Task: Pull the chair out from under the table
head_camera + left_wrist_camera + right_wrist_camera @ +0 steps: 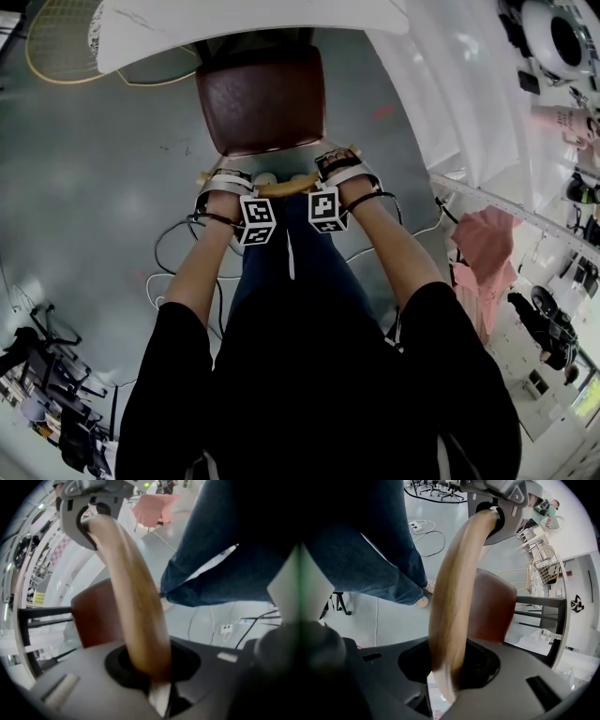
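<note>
Left gripper (228, 183) and right gripper (339, 167) are both clenched on the chair's wooden back rail (281, 187), which passes between each pair of jaws. The brown chair seat (262, 98) sits at 12 o'clock from the grippers. Its far edge meets the rim of the white table (234, 23).

The grey floor (84, 187) is carrying the brown chair (261, 98), which is standing partly under the white worktop (244, 23); loose cables (156, 251) are lying nearby.
</note>
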